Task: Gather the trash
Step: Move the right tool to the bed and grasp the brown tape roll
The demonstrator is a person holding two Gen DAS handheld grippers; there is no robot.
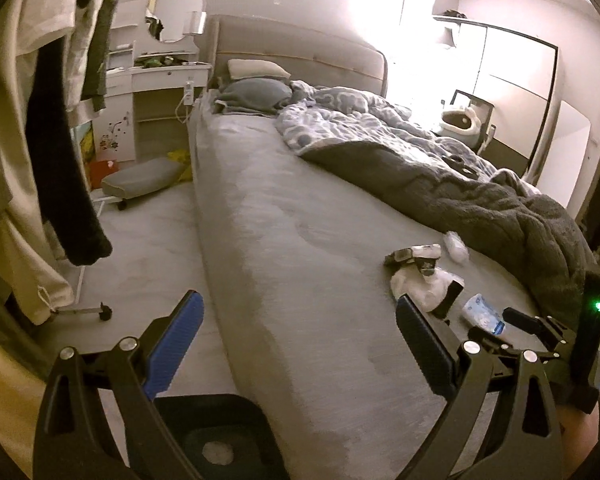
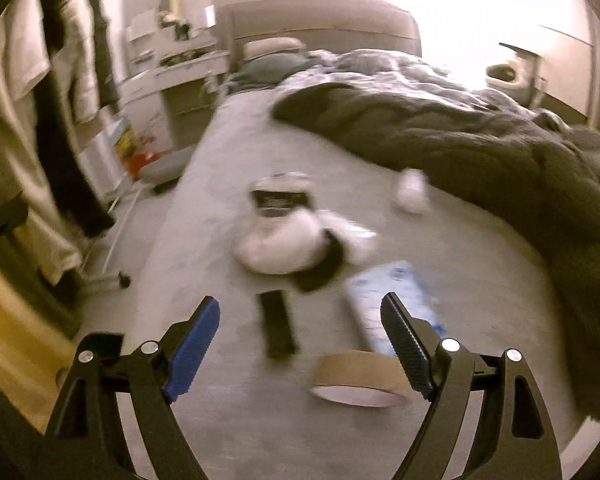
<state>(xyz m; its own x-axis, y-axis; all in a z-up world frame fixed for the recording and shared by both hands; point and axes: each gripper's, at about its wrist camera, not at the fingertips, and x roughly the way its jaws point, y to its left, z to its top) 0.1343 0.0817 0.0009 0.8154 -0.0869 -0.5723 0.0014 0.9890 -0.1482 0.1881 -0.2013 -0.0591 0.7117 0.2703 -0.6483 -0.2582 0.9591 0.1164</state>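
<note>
Bed (image 1: 292, 240): grey sheet, bare at the near end
Duvet (image 1: 480, 196): dark, rumpled, along the bed's far side
Trash: white bag (image 2: 284, 244), blue-white wrapper (image 2: 396, 292), tape ring (image 2: 360, 380), black strip (image 2: 278, 330), white wad (image 2: 410, 192), all on the sheet
Left gripper (image 1: 300, 340): jaws wide, empty, over the bed's edge
Right gripper (image 2: 300, 344): jaws wide, empty, above the strip and ring

The right gripper (image 2: 300, 340) was held wide open and empty above the bed (image 2: 228, 432), where a tape roll (image 2: 360, 380) and blurred wrappers (image 2: 288, 240) were scattered.
</note>
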